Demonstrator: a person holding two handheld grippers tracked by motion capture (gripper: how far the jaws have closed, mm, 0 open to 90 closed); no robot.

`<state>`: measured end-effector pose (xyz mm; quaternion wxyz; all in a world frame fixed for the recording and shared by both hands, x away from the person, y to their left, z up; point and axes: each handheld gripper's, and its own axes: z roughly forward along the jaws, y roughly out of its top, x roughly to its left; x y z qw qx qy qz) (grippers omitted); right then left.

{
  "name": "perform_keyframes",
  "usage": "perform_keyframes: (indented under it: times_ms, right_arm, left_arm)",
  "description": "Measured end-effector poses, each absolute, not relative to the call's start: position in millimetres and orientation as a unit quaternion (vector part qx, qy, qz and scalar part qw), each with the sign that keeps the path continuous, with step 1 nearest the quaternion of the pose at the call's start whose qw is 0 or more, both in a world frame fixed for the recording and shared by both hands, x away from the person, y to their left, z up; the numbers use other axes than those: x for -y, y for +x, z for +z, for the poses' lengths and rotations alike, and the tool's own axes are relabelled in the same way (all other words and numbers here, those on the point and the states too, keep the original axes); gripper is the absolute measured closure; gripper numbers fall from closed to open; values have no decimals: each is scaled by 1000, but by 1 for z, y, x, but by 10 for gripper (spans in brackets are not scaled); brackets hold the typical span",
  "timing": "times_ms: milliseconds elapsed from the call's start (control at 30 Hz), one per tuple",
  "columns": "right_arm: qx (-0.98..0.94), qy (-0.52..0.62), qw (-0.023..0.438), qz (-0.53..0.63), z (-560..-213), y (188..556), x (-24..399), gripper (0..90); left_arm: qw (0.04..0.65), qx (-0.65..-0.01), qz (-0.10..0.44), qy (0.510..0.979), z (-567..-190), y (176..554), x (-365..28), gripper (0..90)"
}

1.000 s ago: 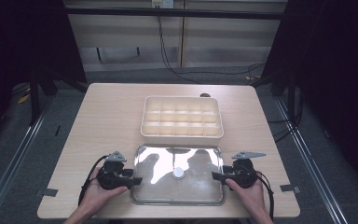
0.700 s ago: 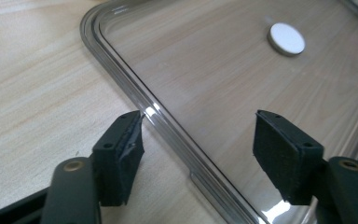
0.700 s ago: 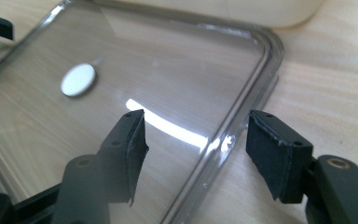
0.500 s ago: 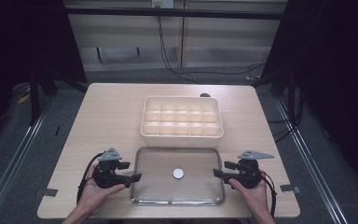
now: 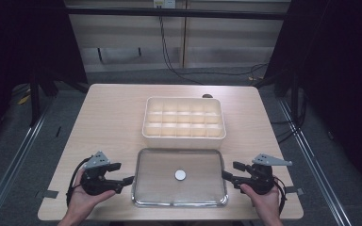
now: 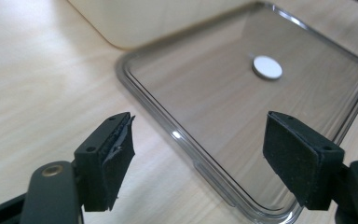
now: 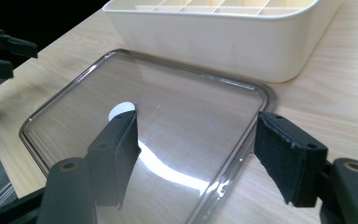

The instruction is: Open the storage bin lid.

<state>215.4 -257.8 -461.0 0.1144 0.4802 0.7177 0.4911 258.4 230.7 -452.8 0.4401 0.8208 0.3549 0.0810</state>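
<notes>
Lying flat on the near half of the surface [image 5: 103,117], the clear lid [image 5: 180,177] runs its long axis left to right, and that's the relation everything turns on: one short end faces each of your hands. Its far long edge sits just beside the cream compartment tray [image 5: 184,118], and whether the two touch can't be told from up here. A small white disc [image 5: 180,175] marks the lid's middle.

Now outward to your hands. Your left gripper [image 5: 122,181] hangs just off the lid's left end, your right gripper [image 5: 231,176] just off the right end, about equally close, so neither hand has the edge. Both sets of fingers have just been opening, and they stand wide apart with nothing pinched. In the left gripper view the fingers [image 6: 109,161] straddle the lid's rim [image 6: 186,140], which runs between them well below, untouched. In the right gripper view the fingers [image 7: 289,158] likewise frame the rim [image 7: 242,144] without pressing it.

You look to have let go at both ends, so the lid rests on its own. If you want it again, come in level from each short end; the tray lies straight ahead, on the far side.
</notes>
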Motion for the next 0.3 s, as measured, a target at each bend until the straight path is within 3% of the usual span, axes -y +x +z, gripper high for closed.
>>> perform_keyframes:
  times_ms: [100,300]
  right_arm:
    - [-714,479,128,495,-456,210,265,302]
    - [-693,492,166,500,-448,204,284,298]
  left_arm:
    - [455,-357,78,812,-451,258,-239,191]
    - [465,-389,101,789,-452,263,-259,186]
